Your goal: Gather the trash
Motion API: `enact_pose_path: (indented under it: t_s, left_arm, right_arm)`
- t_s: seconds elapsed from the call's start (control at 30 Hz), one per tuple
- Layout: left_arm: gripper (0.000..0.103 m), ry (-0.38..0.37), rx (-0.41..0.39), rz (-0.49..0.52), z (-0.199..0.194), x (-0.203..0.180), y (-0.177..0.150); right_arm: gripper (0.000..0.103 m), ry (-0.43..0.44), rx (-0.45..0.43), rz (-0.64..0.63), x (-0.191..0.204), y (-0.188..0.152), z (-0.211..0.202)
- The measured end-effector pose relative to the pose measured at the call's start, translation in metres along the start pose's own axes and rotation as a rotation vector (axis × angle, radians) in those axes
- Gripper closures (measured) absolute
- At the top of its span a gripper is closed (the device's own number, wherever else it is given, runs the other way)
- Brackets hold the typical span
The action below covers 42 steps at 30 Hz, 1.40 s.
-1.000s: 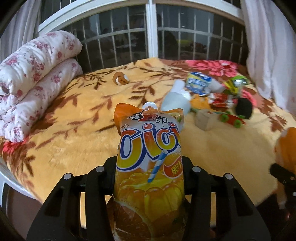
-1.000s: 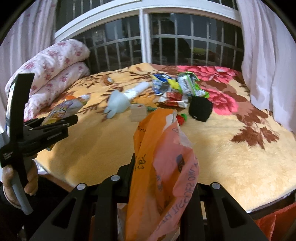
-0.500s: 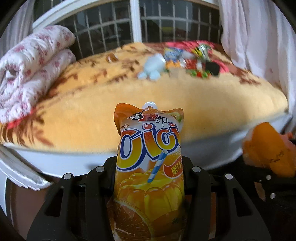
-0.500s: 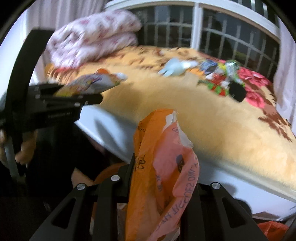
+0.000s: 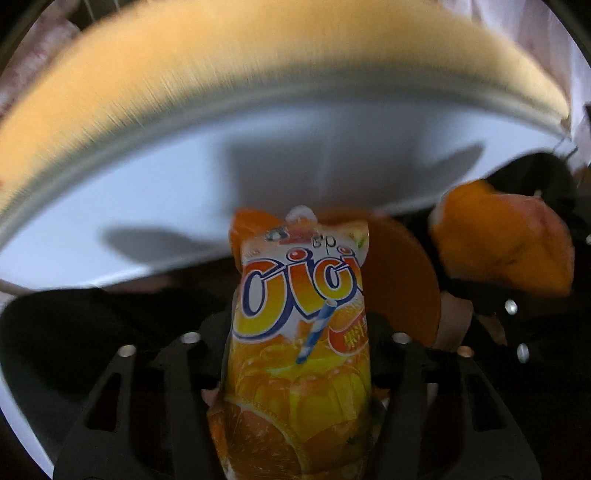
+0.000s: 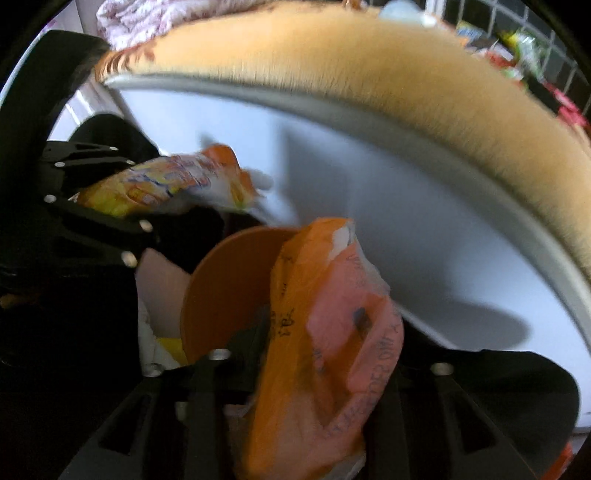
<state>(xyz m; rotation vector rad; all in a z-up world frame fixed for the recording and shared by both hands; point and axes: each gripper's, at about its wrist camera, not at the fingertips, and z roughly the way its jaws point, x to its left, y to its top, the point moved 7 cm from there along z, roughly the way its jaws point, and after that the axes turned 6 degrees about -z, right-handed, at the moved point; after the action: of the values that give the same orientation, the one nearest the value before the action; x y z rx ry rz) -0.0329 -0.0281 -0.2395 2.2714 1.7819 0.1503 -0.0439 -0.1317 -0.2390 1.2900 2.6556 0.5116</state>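
Note:
My left gripper point(image 5: 299, 354) is shut on an orange "Cici" juice pouch point(image 5: 299, 332), held upright below the bed's edge; the pouch also shows in the right wrist view point(image 6: 173, 184). My right gripper point(image 6: 314, 373) is shut on a crumpled orange plastic bag point(image 6: 325, 350), which shows in the left wrist view point(image 5: 506, 251) to the right of the pouch. An orange round bin point(image 6: 225, 291) sits between and below both grippers, beside the bed; its rim shows behind the pouch point(image 5: 402, 280). Pale wrappers point(image 6: 159, 295) lie by the bin.
The bed's white side panel point(image 5: 258, 177) and yellow fuzzy blanket edge point(image 5: 258, 62) fill the upper view. More trash point(image 6: 517, 48) lies far back on the blanket. A floral quilt point(image 6: 147, 14) is at the top left. The floor around the bin is dark.
Both grippers have dropped from bed height to below the bed's edge and tilted down. The orange bin has come into view. Pouch and bag remain gripped.

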Motion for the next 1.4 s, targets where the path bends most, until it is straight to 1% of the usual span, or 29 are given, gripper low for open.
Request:
enact_pose_path:
  t_s: [0.03,0.07,0.13,0.2,0.27,0.33,0.43,0.53,0.57,0.67,0.8,0.83,0.9,0.97,1.03,1.07,1.17,1.3,1.4]
  left_arm:
    - [0.032,0.001,0.042,-0.003,0.01,0.001,-0.003]
    - [0.031,0.006,0.094,-0.008,0.022,0.003,-0.006]
    - [0.031,0.005,0.167,-0.014,0.037,0.006,-0.012]
    - [0.031,0.001,0.193,-0.018,0.041,0.008,-0.014]
    - [0.031,0.004,0.187,-0.015,0.039,0.008,-0.013]
    - [0.031,0.014,0.162,-0.006,0.032,0.009,-0.012]
    - [0.031,0.042,0.089,0.016,0.012,0.006,-0.006]
    - [0.031,0.082,-0.018,0.054,-0.016,0.004,0.008]
    - [0.031,0.101,-0.064,0.073,-0.029,0.003,0.015]
    - [0.025,0.143,-0.194,0.104,-0.065,0.001,0.035]
    - [0.023,0.148,-0.323,0.079,-0.102,0.001,0.065]
    - [0.023,0.148,-0.349,0.065,-0.108,0.002,0.072]
    - [0.022,0.145,-0.375,0.043,-0.108,0.003,0.086]
    - [0.022,0.124,-0.4,0.013,-0.11,0.003,0.103]
    - [0.022,0.116,-0.417,-0.006,-0.113,0.004,0.117]
    - [0.022,0.115,-0.423,-0.011,-0.109,0.001,0.119]
    - [0.022,0.112,-0.422,-0.029,-0.102,0.003,0.143]
    - [0.022,0.108,-0.417,-0.044,-0.098,0.005,0.164]
    - [0.022,0.111,-0.417,-0.05,-0.095,0.008,0.174]
  right_arm:
    - [0.039,0.002,0.014,-0.002,-0.001,-0.001,0.005]
    - [0.039,0.0,0.033,-0.002,-0.003,-0.002,0.012]
    - [0.039,-0.004,0.054,0.006,-0.008,-0.004,0.018]
    - [0.039,0.003,0.055,0.022,-0.015,-0.004,0.017]
    - [0.039,-0.009,0.044,0.037,-0.022,-0.005,0.01]
    - [0.039,-0.018,0.028,0.051,-0.028,-0.005,0.0]
    - [0.039,-0.031,-0.022,0.083,-0.042,-0.004,-0.027]
    - [0.039,-0.036,-0.116,0.117,-0.057,0.008,-0.065]
    - [0.039,-0.043,-0.152,0.133,-0.066,0.015,-0.08]
    - [0.039,-0.065,-0.255,0.196,-0.104,0.037,-0.116]
    - [0.039,-0.166,-0.346,0.267,-0.164,0.069,-0.143]
    - [0.039,-0.175,-0.363,0.297,-0.18,0.077,-0.144]
    - [0.039,-0.185,-0.379,0.344,-0.206,0.089,-0.142]
    - [0.039,-0.204,-0.383,0.393,-0.233,0.107,-0.134]
    - [0.039,-0.227,-0.379,0.436,-0.255,0.123,-0.123]
    - [0.039,-0.237,-0.373,0.459,-0.269,0.127,-0.117]
    - [0.039,-0.257,-0.339,0.52,-0.303,0.145,-0.094]
    - [0.039,-0.243,-0.299,0.573,-0.331,0.162,-0.066]
    - [0.039,-0.189,-0.297,0.605,-0.34,0.175,-0.054]
